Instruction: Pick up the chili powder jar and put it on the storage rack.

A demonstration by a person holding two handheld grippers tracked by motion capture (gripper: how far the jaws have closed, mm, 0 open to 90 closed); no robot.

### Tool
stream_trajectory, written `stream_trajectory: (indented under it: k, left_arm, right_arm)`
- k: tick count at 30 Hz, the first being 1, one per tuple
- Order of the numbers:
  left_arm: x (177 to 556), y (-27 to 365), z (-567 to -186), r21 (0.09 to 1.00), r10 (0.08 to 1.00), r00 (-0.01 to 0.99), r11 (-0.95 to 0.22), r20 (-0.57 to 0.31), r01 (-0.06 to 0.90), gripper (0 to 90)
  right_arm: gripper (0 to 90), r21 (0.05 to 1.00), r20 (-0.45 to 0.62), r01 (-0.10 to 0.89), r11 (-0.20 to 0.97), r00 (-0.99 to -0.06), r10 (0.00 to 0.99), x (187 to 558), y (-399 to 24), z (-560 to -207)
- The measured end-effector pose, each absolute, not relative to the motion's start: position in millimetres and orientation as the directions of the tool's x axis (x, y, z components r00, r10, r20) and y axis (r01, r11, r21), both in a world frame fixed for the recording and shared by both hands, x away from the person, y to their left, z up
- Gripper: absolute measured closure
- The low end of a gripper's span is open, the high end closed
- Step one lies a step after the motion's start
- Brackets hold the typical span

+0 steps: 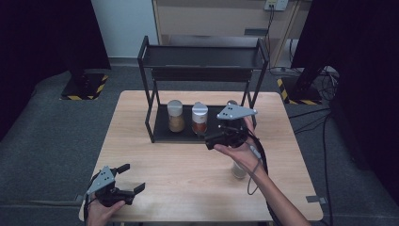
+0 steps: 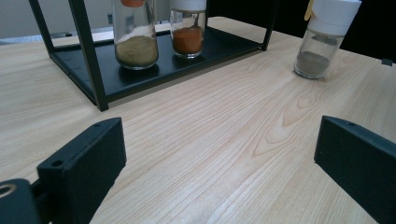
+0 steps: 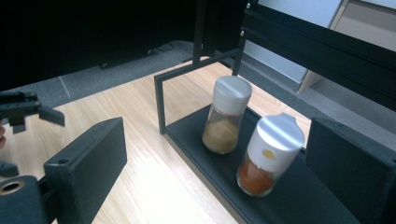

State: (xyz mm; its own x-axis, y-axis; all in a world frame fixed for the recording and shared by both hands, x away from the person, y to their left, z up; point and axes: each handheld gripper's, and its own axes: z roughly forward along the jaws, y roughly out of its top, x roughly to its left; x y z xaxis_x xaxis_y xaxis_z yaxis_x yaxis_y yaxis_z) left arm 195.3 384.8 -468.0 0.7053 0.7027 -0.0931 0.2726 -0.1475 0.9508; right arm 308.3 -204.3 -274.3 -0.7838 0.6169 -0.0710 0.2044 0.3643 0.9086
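Spice jars line a black rack on a wooden tabletop: a tan-filled jar beside an orange-filled jar on the lower shelf. The right gripper, jaws spread and empty, hovers just in front of the rack. A third jar of grey powder stands apart on the bare wood. The left gripper rests released near the tabletop's front-left corner

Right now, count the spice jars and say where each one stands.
3. The tan-spice jar and the orange-spice jar stand side by side on the rack's lower shelf; the grey-spice jar stands on the table. Others may be hidden.
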Motion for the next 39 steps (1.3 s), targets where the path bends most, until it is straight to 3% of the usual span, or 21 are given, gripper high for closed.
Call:
stream_trajectory:
  k: [39]
  left_arm:
    - [194,384,-468,0.953,0.708,0.702,-0.153,-0.079,0.262,1.9]
  right_arm:
    - [6.6,0.925,-0.045,0.245,0.291,-0.689,0.723,224,-311,-316]
